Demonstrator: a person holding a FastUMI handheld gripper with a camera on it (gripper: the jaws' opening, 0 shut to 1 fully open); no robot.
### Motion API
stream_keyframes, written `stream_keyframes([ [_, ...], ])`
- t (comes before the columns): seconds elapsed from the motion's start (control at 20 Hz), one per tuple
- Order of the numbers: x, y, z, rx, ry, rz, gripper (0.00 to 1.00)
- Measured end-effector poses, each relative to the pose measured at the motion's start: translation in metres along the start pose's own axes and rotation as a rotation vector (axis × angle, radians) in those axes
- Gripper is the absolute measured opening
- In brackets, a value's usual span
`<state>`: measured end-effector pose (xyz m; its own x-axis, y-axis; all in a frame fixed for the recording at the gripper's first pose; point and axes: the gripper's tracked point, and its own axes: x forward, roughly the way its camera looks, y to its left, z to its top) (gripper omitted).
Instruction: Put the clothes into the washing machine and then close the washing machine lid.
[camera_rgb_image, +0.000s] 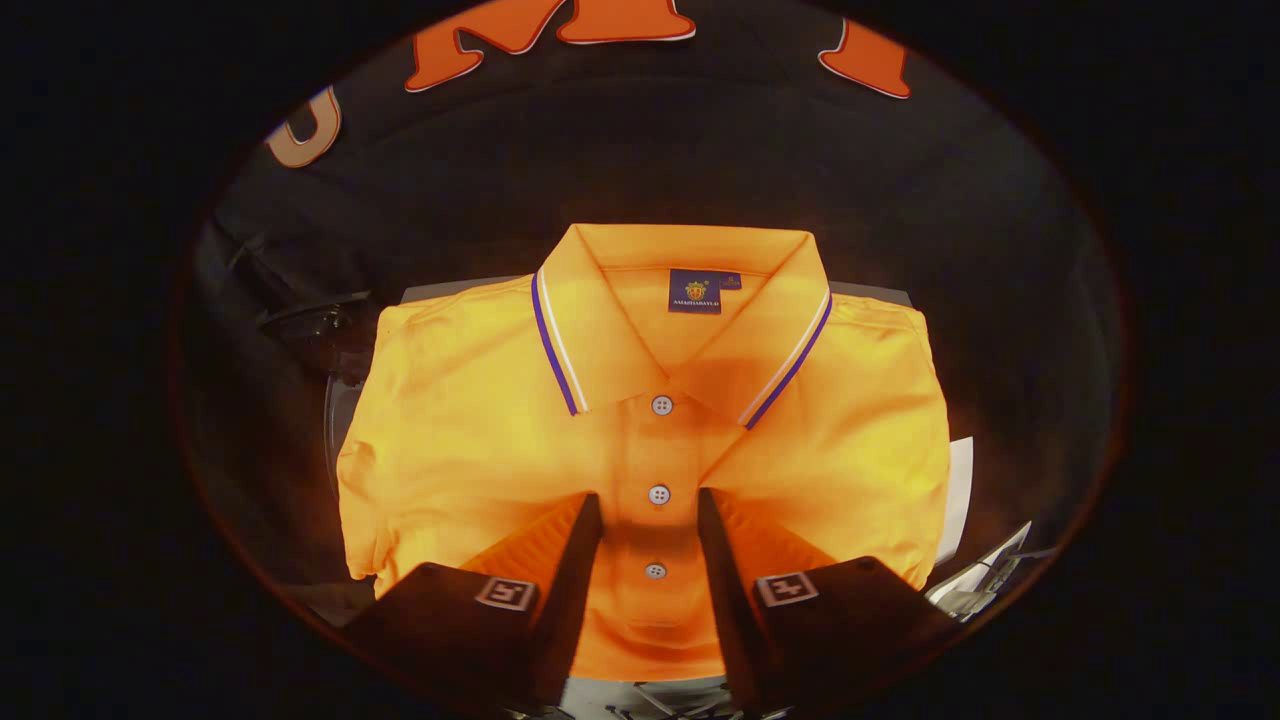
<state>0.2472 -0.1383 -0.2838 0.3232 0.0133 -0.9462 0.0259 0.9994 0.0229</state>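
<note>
Two fingers of the gripper stand spread apart over the folded orange polo shirt, whose button placket lies between them, the collar beyond at 12 o'clock.

i see my gripper from behind, looking forward along its two fingers. the fingers are apart, with a clear gap between them, and nothing is pressed by both of them. the left one and the right one stand about level with each other, and both lean a little inward toward their tips. each finger carries a small square marker on its base. i cannot tell if the tips touch anything below them.
</note>
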Motion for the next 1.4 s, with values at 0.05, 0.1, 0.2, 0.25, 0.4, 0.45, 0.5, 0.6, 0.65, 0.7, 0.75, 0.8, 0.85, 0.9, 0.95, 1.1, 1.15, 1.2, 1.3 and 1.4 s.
stream_keyframes([
  [0.05, -0.001, 0.0, 0.001, -0.003, -0.005, -0.004, 0.62],
  [0.1, 0.002, 0.003, 0.0, -0.005, -0.011, 0.006, 0.53],
  [0.2, 0.0, 0.003, 0.003, -0.005, -0.016, 0.0, 0.33],
  [0.25, 0.002, 0.006, 0.004, -0.001, -0.024, 0.006, 0.3],
  [0.4, 0.0, 0.007, 0.005, 0.015, -0.063, -0.006, 0.1],
  [0.45, 0.003, 0.008, 0.006, 0.026, -0.083, 0.008, 0.1],
  [0.5, -0.001, 0.008, 0.006, 0.048, -0.112, 0.024, 0.1],
  [0.6, -0.004, 0.012, 0.006, 0.098, -0.148, 0.068, 0.1],
  [0.65, -0.005, 0.014, 0.007, 0.116, -0.167, 0.086, 0.08],
  [0.7, -0.009, 0.015, 0.006, 0.125, -0.181, 0.104, 0.08],
  [0.75, -0.012, 0.016, 0.008, 0.128, -0.198, 0.119, 0.08],
  [0.8, -0.012, 0.017, 0.01, 0.128, -0.221, 0.132, 0.08],
  [0.85, -0.014, 0.017, 0.011, 0.122, -0.244, 0.145, 0.08],
  [0.9, -0.016, 0.018, 0.012, 0.122, -0.269, 0.158, 0.08],
  [0.95, -0.02, 0.018, 0.015, 0.12, -0.299, 0.175, 0.08],
  [1.1, -0.041, 0.017, 0.025, 0.146, -0.389, 0.244, 0.08],
  [1.15, -0.049, 0.018, 0.027, 0.149, -0.417, 0.27, 0.08],
  [1.2, -0.062, 0.017, 0.028, 0.157, -0.453, 0.297, 0.08],
  [1.3, -0.083, 0.011, 0.03, 0.171, -0.507, 0.362, 0.08],
  [1.4, -0.103, 0.002, 0.036, 0.186, -0.568, 0.408, 0.08],
])
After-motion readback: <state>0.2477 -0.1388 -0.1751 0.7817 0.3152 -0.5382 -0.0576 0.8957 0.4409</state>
